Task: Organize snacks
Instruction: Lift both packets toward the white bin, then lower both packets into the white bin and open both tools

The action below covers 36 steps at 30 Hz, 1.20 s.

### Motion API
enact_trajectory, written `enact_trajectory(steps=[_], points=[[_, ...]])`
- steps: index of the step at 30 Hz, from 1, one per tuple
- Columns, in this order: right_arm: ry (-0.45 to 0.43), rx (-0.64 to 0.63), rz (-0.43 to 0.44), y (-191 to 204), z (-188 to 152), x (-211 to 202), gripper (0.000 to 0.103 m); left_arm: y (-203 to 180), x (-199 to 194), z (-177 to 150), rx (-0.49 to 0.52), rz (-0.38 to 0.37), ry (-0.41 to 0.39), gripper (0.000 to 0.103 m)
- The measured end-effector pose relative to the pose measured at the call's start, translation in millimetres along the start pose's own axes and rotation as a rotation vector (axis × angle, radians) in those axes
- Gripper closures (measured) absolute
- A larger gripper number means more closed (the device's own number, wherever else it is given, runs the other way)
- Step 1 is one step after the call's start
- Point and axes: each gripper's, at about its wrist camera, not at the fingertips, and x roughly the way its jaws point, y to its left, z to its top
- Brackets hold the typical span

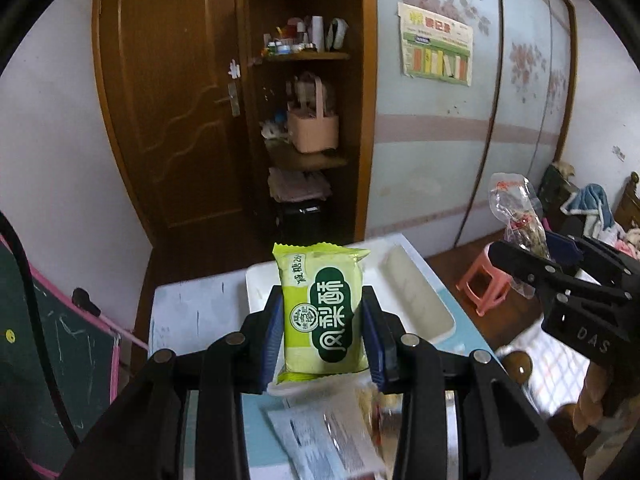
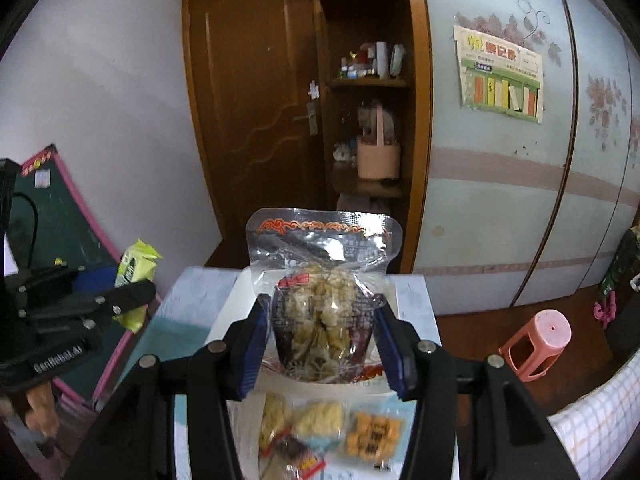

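Observation:
My left gripper [image 1: 322, 334] is shut on a green pineapple-cake packet [image 1: 323, 312] and holds it upright above the white tray [image 1: 416, 292]. It also shows in the right wrist view [image 2: 134, 276] at the left. My right gripper [image 2: 322, 344] is shut on a clear snack bag with red trim [image 2: 324, 300], held upright above the table. That bag shows in the left wrist view [image 1: 516, 216] at the right, in the right gripper [image 1: 560, 264]. Several loose snack packets [image 2: 340, 428] lie on the table below.
A light blue table [image 1: 192, 312] carries the tray. A green chalkboard [image 1: 52, 344] leans at the left. A pink stool [image 2: 538, 344] stands on the floor at the right. A brown door [image 2: 248, 120] and shelves [image 2: 372, 128] are behind.

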Motion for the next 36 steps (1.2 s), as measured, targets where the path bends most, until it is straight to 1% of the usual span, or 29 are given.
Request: enact_trajectory(steps=[2,4,8,13,17,19,23,24,25,27,28,29,31,36], points=[[0.007,0.009,-0.009,0.7,9.8,13.0,0.053,1.2,14.1,8.9,-0.006,0.005,0.007,0.068],[0.019,0.012,-0.013,2.4,14.3,23.6,0.052,2.2,33.1,16.0,-0.018,0.011,0.032,0.068],[0.075,0.016,-0.031,3.1,17.2,54.8,0.052,2.6,68.5,18.1,-0.016,0.03,0.067,0.068],[0.147,-0.014,-0.065,4.4,7.8,93.2,0.052,2.9,113.2,12.6,-0.01,0.049,0.125,0.068],[0.224,-0.031,-0.079,3.5,-6.2,124.9,0.052,3.7,143.4,3.9,-0.001,0.063,0.17,0.068],[0.262,-0.032,-0.069,2.0,-13.0,138.4,0.049,5.3,156.1,-0.9,-0.002,0.064,0.191,0.068],[0.334,-0.043,-0.027,1.2,-30.6,157.5,0.049,5.3,175.1,-8.5,0.019,0.058,0.227,0.067],[0.346,-0.045,-0.024,1.7,-34.2,160.1,0.049,3.9,175.9,-11.7,0.021,0.055,0.235,0.065],[0.353,-0.047,-0.02,2.6,-36.8,161.7,0.047,3.2,178.0,-13.7,0.022,0.052,0.241,0.06],[0.356,-0.05,-0.001,4.7,-41.5,162.8,0.041,2.4,181.2,-16.7,0.023,0.061,0.247,0.018],[0.351,-0.054,0.005,5.7,-42.6,161.7,0.037,1.9,180.6,-17.8,0.022,0.072,0.238,0.012],[0.343,-0.062,0.005,7.4,-43.0,159.4,0.034,2.2,179.1,-19.5,0.024,0.077,0.22,0.01],[0.329,-0.072,0.009,10.0,-41.8,155.0,0.03,1.8,177.2,-21.7,0.027,0.066,0.219,0.01],[0.326,-0.083,0.002,14.7,-40.0,149.2,0.028,6.9,168.2,-24.8,0.001,0.056,0.235,0.01]])
